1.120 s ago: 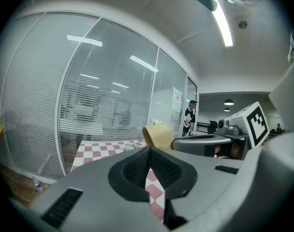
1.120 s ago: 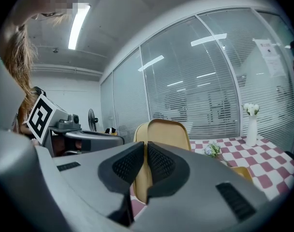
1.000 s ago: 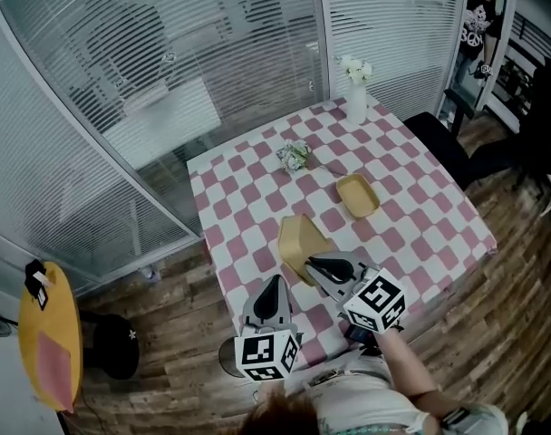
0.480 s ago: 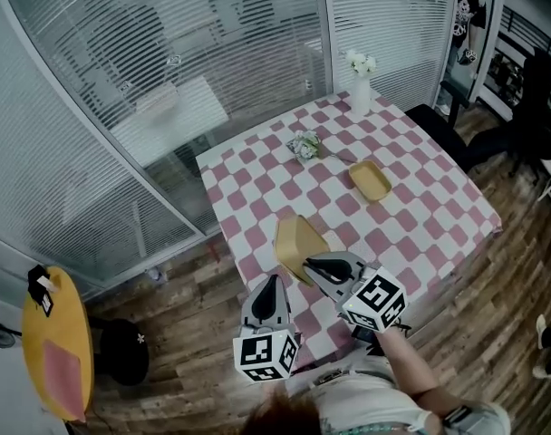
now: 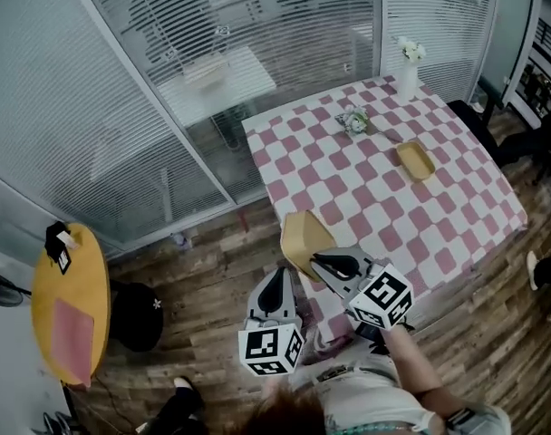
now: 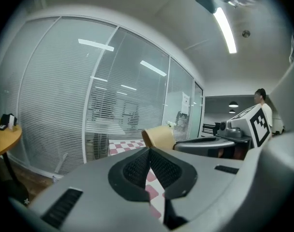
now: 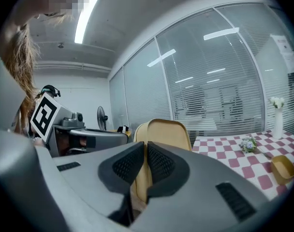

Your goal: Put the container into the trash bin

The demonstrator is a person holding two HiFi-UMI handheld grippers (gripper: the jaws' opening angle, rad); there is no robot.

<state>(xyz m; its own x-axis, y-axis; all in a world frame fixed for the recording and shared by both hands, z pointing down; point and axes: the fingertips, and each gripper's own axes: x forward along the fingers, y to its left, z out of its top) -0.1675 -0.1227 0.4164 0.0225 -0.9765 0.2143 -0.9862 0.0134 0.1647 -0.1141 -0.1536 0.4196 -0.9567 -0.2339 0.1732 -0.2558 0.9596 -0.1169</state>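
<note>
A tan shallow container (image 5: 303, 238) stands on edge, its rim pinched in my right gripper (image 5: 323, 263), which is shut on it. It hangs over the near left corner of the checkered table (image 5: 384, 188), partly above the wooden floor. In the right gripper view the container (image 7: 166, 132) rises between the pads of the right gripper (image 7: 145, 146). My left gripper (image 5: 276, 279) is beside it, to the left, shut and holding nothing; its pads meet in the left gripper view (image 6: 149, 151). A black round bin-like object (image 5: 135, 315) sits on the floor far left.
A second tan container (image 5: 414, 159), a small bouquet (image 5: 353, 120) and a white vase (image 5: 407, 78) are on the table. A yellow round table (image 5: 72, 306) stands at the far left. Glass partitions with blinds (image 5: 167, 107) run behind. A shoe (image 5: 180, 388) shows at the bottom.
Both grippers and the held container have moved left, off the table's middle to its near left corner. The black object and yellow table now show closer in the head view.
</note>
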